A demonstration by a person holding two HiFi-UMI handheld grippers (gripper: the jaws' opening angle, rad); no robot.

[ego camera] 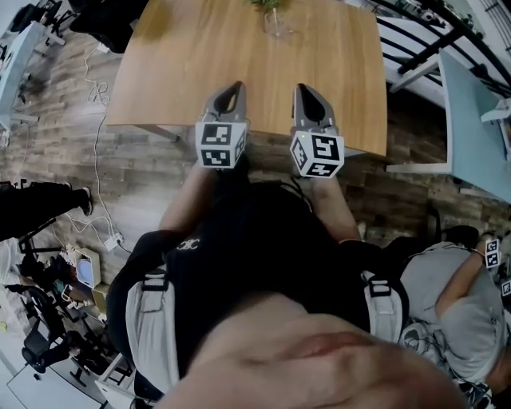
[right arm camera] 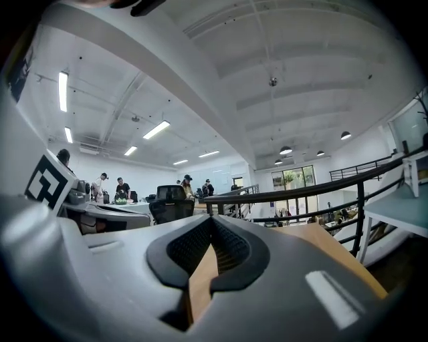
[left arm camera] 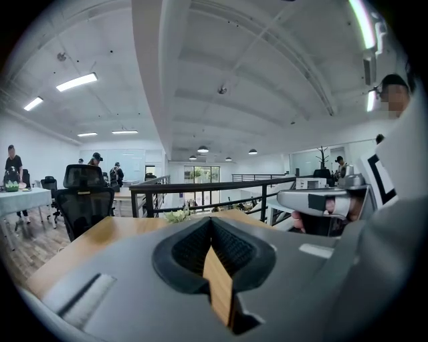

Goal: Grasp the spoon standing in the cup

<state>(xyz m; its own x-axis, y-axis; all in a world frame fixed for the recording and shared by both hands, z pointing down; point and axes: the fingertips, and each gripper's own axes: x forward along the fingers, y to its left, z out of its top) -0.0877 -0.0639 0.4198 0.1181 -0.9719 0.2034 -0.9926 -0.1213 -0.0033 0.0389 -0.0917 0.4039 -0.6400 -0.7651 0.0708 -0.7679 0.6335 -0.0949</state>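
A clear glass cup (ego camera: 275,22) with something green at its top stands at the far edge of the wooden table (ego camera: 184,64). No spoon can be made out in it. In the left gripper view it shows only as a small green tuft (left arm camera: 177,215) beyond the tabletop. My left gripper (ego camera: 234,86) and right gripper (ego camera: 305,88) hover side by side over the table's near edge, well short of the cup. Both are shut with nothing between the jaws, as their own views show: left gripper (left arm camera: 211,224), right gripper (right arm camera: 212,224).
A black railing (left arm camera: 221,187) runs behind the table. A black office chair (left arm camera: 83,197) and standing people are at the left. A second pale table (ego camera: 475,120) stands to the right, a seated person (ego camera: 455,303) at lower right. Cables lie on the wood floor (ego camera: 96,152).
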